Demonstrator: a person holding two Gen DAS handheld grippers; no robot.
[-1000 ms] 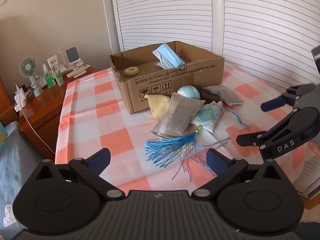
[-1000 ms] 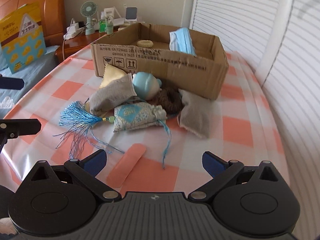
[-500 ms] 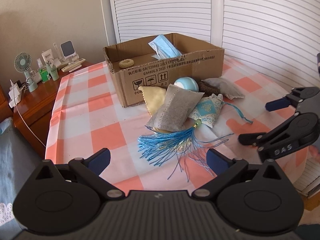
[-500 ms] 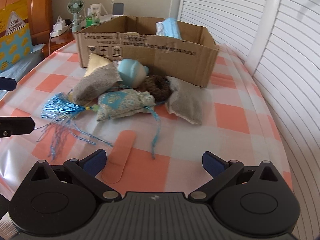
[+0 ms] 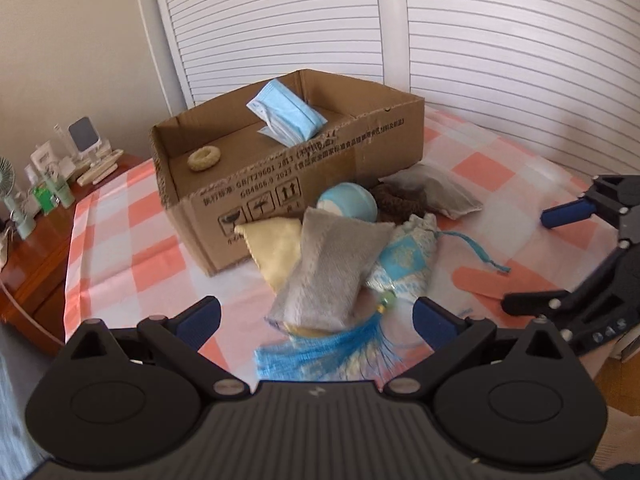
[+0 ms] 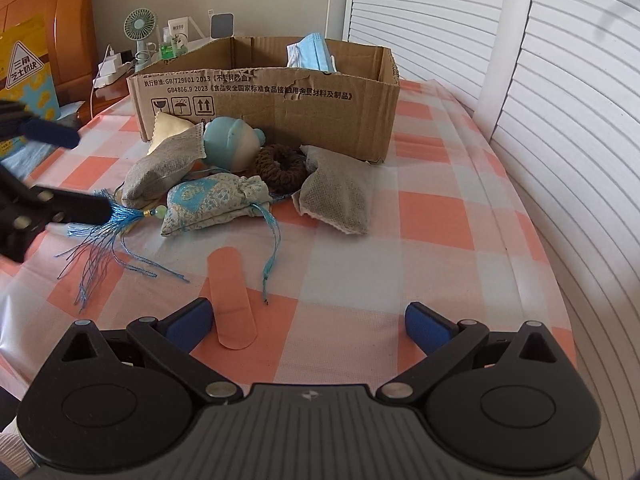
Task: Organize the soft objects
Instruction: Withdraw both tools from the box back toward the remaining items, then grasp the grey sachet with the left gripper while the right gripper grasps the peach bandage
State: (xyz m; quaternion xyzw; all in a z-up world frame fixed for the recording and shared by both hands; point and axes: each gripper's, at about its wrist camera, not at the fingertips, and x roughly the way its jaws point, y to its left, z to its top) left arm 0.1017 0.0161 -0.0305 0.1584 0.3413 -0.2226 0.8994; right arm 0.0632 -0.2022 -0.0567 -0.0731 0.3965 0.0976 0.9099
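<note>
A heap of soft things lies before a cardboard box (image 5: pixel 304 176) (image 6: pixel 280 112): a grey sachet (image 5: pixel 332 276) (image 6: pixel 160 172), a cream pouch (image 5: pixel 276 248), a blue ball (image 5: pixel 348 204) (image 6: pixel 232 144), a patterned blue pouch (image 5: pixel 404 264) (image 6: pixel 212 208), a brown scrunchie (image 6: pixel 280 168), a second grey sachet (image 6: pixel 340 200) and a blue tassel (image 5: pixel 320 352) (image 6: pixel 104 232). A face mask (image 5: pixel 288 118) (image 6: pixel 312 54) and a beige ring (image 5: pixel 204 159) lie in the box. My left gripper (image 5: pixel 316 318) is open, its fingers astride the grey sachet and tassel. My right gripper (image 6: pixel 308 320) is open and empty, just above a plaster (image 6: pixel 230 296).
The checked tablecloth (image 6: pixel 440 216) covers the table. A wooden nightstand (image 5: pixel 36 252) at the left carries a small fan (image 6: pixel 140 28), bottles and chargers. White louvred doors (image 6: pixel 560 80) stand behind and to the right. The left gripper's fingers (image 6: pixel 52 208) reach in from the left of the right wrist view.
Both grippers have moved forward toward the heap. The left one has closed in on the tassel and grey sachet; the right one has come up to the plaster. Both stay open.
</note>
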